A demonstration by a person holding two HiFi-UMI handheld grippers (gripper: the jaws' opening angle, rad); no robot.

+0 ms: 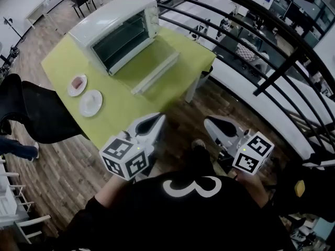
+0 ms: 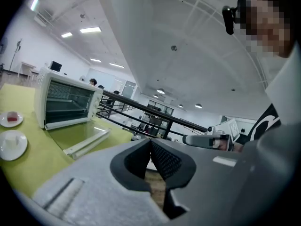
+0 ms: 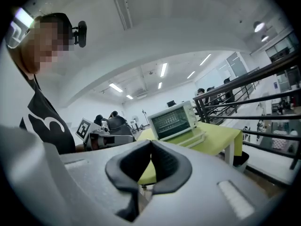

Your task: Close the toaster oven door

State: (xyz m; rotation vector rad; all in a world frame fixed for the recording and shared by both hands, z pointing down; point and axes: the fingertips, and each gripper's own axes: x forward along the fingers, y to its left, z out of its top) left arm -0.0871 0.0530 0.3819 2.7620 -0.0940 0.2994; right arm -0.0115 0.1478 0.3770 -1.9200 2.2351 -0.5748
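A white toaster oven (image 1: 116, 29) stands at the far end of the green table (image 1: 120, 111), its glass door (image 1: 152, 68) folded down flat onto the tabletop. The left gripper view shows the oven (image 2: 66, 102) at the left with its door (image 2: 84, 138) lying open; the right gripper view shows the oven (image 3: 173, 120) in the middle distance. Both grippers hang near the person's body, short of the table's near edge. My left gripper (image 1: 157, 120) is shut and holds nothing. My right gripper (image 1: 209, 123) is shut too, also with nothing in it.
Two white plates lie on the table's left side, one (image 1: 77, 85) with a pinkish piece of food, one (image 1: 90, 103) bare. A black chair (image 1: 36, 111) stands left of the table. A dark metal railing (image 1: 246, 41) runs along the right.
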